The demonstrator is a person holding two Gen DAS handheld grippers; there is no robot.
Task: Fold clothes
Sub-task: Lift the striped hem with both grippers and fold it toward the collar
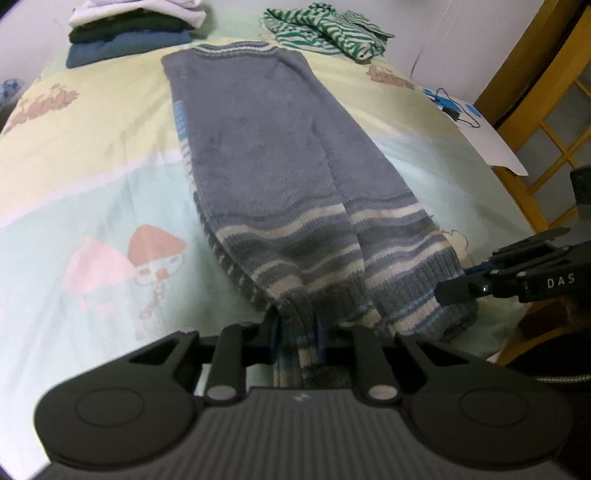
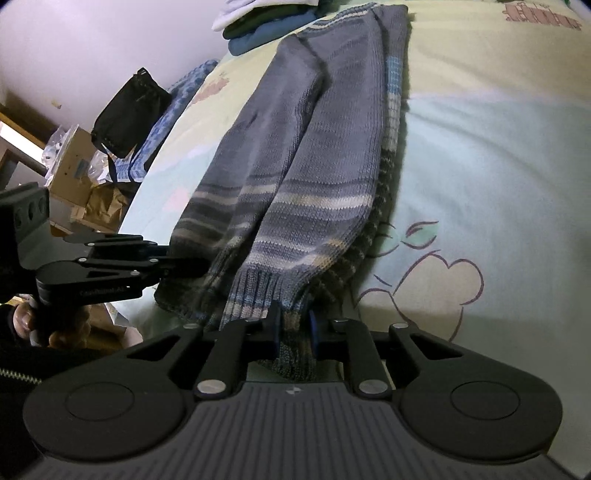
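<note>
A grey-blue knitted sweater (image 1: 266, 147) with white and blue stripes lies folded lengthwise on the bed sheet (image 1: 92, 177), its ribbed hem toward me. My left gripper (image 1: 297, 328) is shut on the hem's left part, knit pinched between its pads. In the left wrist view my right gripper (image 1: 452, 291) reaches in from the right onto the hem's other corner. In the right wrist view the sweater (image 2: 314, 147) runs away from me, and my right gripper (image 2: 293, 325) is shut on the hem. The left gripper (image 2: 195, 263) meets the hem's left corner there, held by a hand (image 2: 40, 325).
A stack of folded clothes (image 1: 129, 33) sits at the bed's far left, and a crumpled green striped garment (image 1: 325, 33) at the far right. A wooden frame (image 1: 535, 110), white paper and a blue cable (image 1: 447, 103) flank the right edge. A black bag (image 2: 129, 110) and boxes (image 2: 70, 158) stand beside the bed.
</note>
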